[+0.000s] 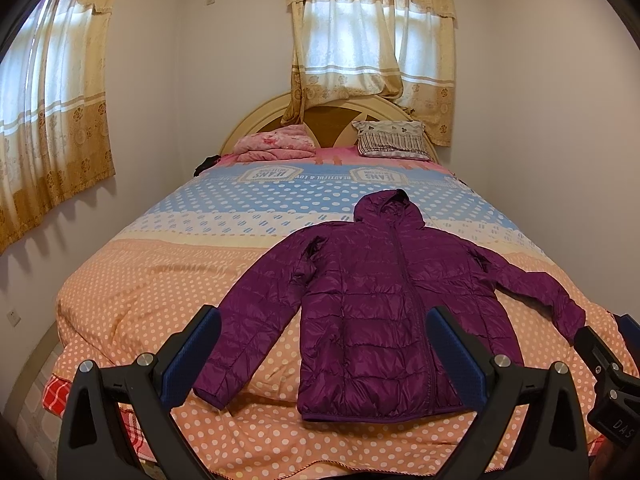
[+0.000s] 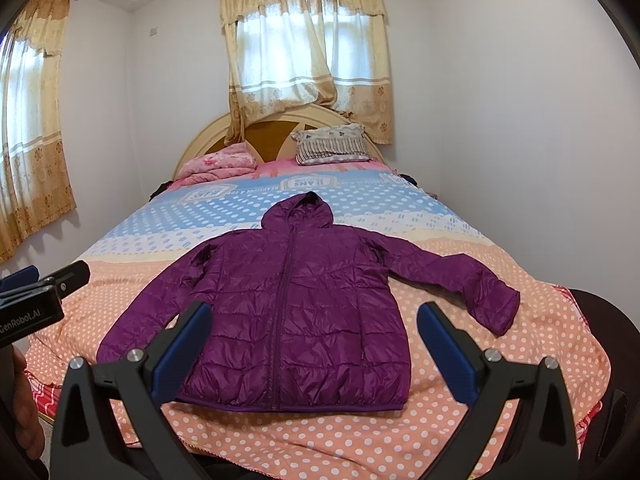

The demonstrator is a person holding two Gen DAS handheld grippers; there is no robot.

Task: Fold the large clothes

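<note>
A purple hooded puffer jacket (image 1: 372,300) (image 2: 296,308) lies flat and face up on the bed, zipped, hood toward the headboard, both sleeves spread outward. My left gripper (image 1: 324,356) hovers open above the foot of the bed, over the jacket's left sleeve and hem, holding nothing. Further right, my right gripper (image 2: 314,352) is also open and empty, hanging above the jacket's hem. Each gripper shows at the edge of the other's view: the right gripper (image 1: 612,364) at far right, the left gripper (image 2: 36,300) at far left.
The bed (image 1: 140,292) has a polka-dot cover in orange, white and blue bands. A folded pink blanket (image 1: 274,146) and a striped pillow (image 1: 392,140) lie by the headboard. Curtained windows are behind and on the left wall. White walls flank the bed.
</note>
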